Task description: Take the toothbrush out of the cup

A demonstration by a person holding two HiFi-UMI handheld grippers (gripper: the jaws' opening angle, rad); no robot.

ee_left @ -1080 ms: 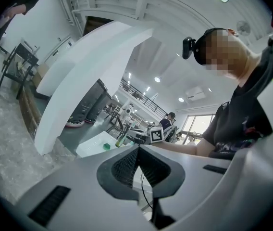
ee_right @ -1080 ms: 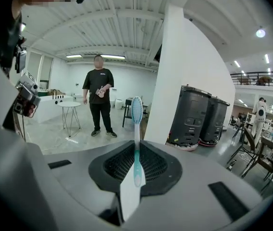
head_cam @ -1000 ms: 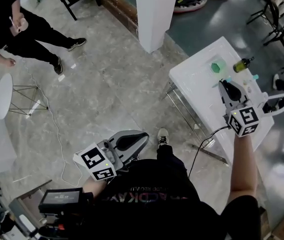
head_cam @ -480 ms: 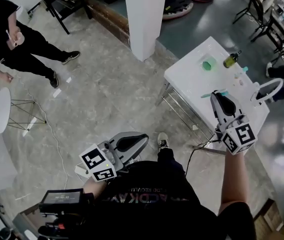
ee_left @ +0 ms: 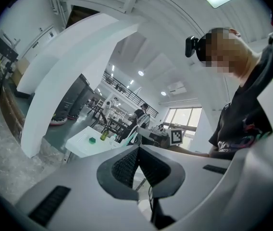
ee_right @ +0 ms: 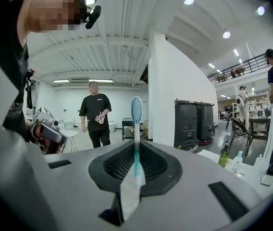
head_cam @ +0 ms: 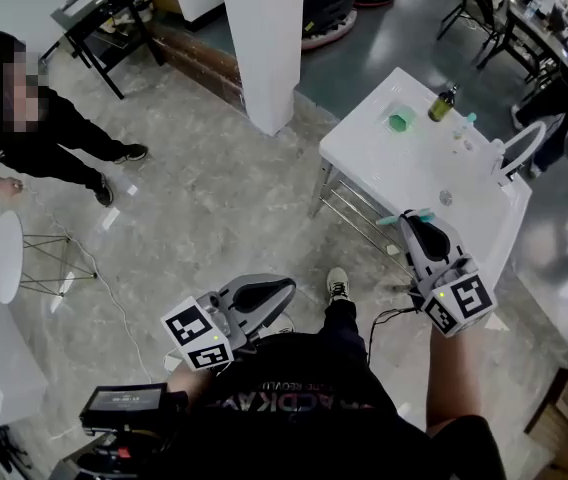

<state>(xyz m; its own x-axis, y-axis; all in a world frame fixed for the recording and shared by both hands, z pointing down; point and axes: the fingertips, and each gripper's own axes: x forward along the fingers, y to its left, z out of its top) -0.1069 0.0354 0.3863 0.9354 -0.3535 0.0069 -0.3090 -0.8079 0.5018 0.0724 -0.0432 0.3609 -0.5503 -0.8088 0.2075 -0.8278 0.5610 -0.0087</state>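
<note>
Teal toothbrush (ee_right: 136, 134): clamped between the jaws of my right hand-held gripper (head_cam: 419, 230), bristle head poking out past the tips, handle pinched in the pads.
Where it sits: up in the air by the near edge of the white tabletop (head_cam: 404, 168), touching nothing but the jaws. I can't pick out the cup from here.
Left hand-held gripper (head_cam: 286, 286): jaws pressed together on nothing, low by the person's torso, well apart from the tabletop.
Step in hand: I judge the brush is out of the cup and I'm carrying it.
Next move: likely a put-down. I want a bare patch away from the green block (head_cam: 397, 121) and bottle (head_cam: 441, 103), with the brush lowered level before the jaws part.
</note>
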